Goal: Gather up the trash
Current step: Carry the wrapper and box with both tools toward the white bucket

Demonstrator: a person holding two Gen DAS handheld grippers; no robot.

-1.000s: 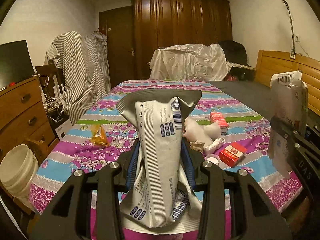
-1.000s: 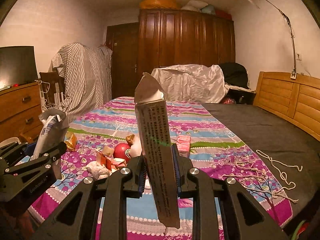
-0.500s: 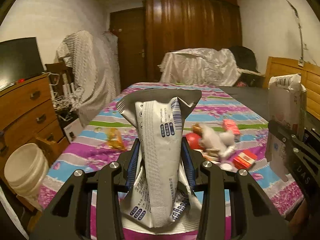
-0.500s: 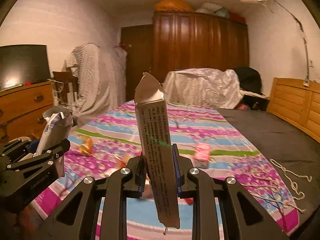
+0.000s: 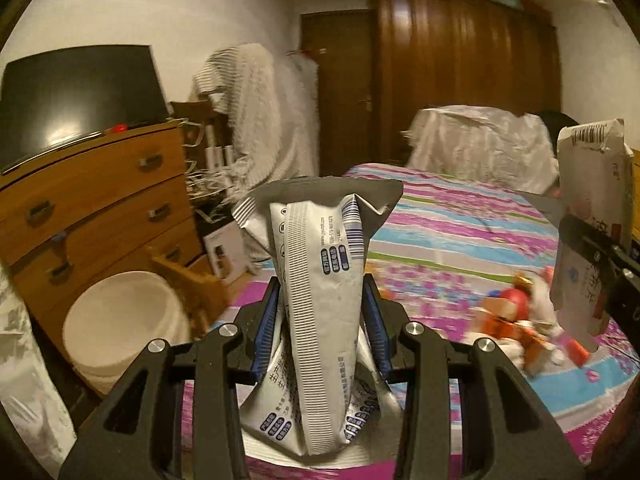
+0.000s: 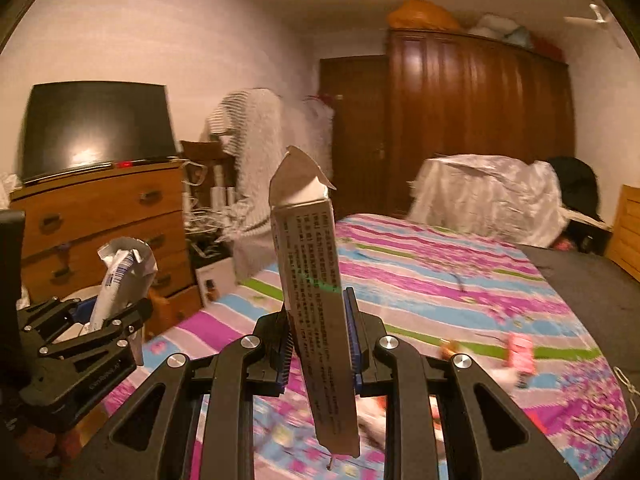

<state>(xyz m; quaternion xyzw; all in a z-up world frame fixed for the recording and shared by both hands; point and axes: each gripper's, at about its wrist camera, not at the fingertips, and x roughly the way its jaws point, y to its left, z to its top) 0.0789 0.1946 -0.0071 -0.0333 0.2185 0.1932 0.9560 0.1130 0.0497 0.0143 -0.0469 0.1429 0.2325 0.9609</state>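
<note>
My left claw (image 5: 322,312) is pinching a crumpled silver-and-white pouch (image 5: 320,280), its blue pads (image 5: 267,332) pressed against both sides so the torn mouth of the pouch stands up above the fingers. My right claw (image 6: 316,344) is clamped on a tall, narrow cardboard carton (image 6: 314,292), which stands nearly upright with its opened top flap sticking up.

I take the bed (image 5: 460,232), with its striped floral cover, as my landmark. Both claws are held over its near left corner, the left one out toward the side where the furniture stands. On the bed cover, to the right of my left claw, lies a blurred heap of remaining trash (image 5: 516,320): something red and orange with white bits; I cannot make out the single pieces. A small pink box (image 6: 520,354) lies further along on the cover.

Left of the bed, on the floor, stands a white bucket (image 5: 120,320), just in front of a wooden dresser (image 5: 92,204) that carries a dark screen (image 5: 80,92). Beyond the bed's far end rises a dark wooden wardrobe (image 5: 460,72).
</note>
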